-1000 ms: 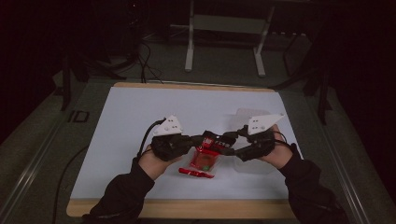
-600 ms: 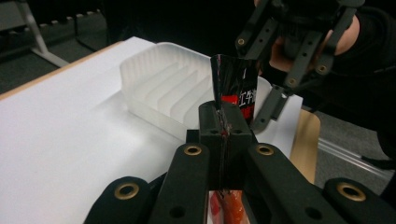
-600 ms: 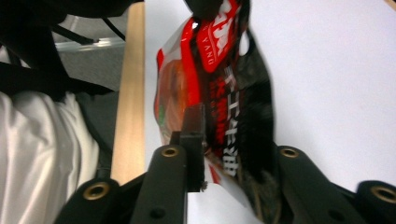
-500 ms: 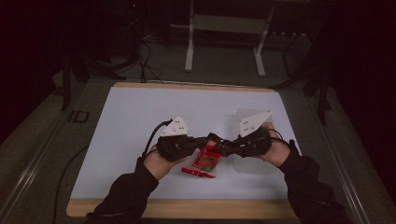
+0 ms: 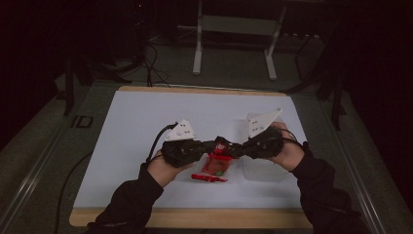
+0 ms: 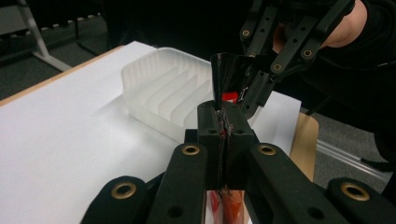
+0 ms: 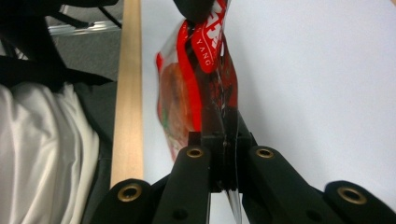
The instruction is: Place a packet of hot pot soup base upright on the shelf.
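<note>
A red snack packet (image 5: 217, 166) hangs just over the white table (image 5: 146, 122), held by its top edge between my two grippers. My left gripper (image 5: 217, 145) is shut on that edge; in the left gripper view its jaws (image 6: 225, 122) pinch the foil, and the red packet (image 6: 229, 207) shows below them. My right gripper (image 5: 230, 149) comes in from the other side, also shut on the packet. In the right gripper view its jaws (image 7: 225, 128) clamp the clear seam, and the packet (image 7: 196, 79) stretches away to the left gripper (image 7: 196, 9).
A clear ribbed plastic tray (image 5: 263, 168) sits on the table under my right hand; the tray (image 6: 163, 93) lies just beyond the jaws in the left gripper view. The table's wooden front edge (image 7: 128, 93) runs close to the person's lap.
The right gripper's jaws have come together on the packet's top edge next to the left gripper. The packet has shifted only slightly and both hands stay almost in place.
</note>
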`<state>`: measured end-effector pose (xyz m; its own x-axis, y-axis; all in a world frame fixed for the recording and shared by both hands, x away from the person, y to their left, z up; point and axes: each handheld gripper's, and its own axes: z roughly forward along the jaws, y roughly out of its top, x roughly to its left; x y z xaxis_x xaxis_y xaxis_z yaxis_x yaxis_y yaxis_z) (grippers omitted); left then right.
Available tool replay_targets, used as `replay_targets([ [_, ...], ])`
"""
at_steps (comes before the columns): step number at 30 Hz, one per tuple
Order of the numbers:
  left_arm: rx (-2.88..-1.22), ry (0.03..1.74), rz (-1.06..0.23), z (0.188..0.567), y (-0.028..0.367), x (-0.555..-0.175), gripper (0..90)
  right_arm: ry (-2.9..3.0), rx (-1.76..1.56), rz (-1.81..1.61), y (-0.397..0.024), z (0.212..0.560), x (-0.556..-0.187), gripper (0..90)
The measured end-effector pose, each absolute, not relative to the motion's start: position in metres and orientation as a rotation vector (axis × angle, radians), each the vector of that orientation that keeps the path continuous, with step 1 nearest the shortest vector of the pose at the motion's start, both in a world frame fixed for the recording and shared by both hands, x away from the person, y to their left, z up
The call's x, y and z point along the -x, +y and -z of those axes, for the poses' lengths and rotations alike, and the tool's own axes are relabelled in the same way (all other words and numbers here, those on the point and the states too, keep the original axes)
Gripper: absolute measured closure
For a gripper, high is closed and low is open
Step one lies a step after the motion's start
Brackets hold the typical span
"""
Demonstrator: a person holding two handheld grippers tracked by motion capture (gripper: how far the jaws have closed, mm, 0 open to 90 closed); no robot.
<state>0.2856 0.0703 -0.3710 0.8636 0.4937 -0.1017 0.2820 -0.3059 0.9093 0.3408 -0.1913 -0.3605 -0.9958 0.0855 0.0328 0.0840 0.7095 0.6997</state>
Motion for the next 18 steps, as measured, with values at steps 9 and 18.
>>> replay_targets([
  [9, -1.879, 0.569, -0.229, 0.365, 0.073, -0.281, 58.6, 2.845, -0.129, -1.142, -0.196, 0.346, -0.343, 90.0],
  [18, -1.850, 0.611, -0.238, 0.362, 0.085, -0.280, 24.9, 2.787, -0.142, -1.106, -0.207, 0.329, -0.352, 90.0],
])
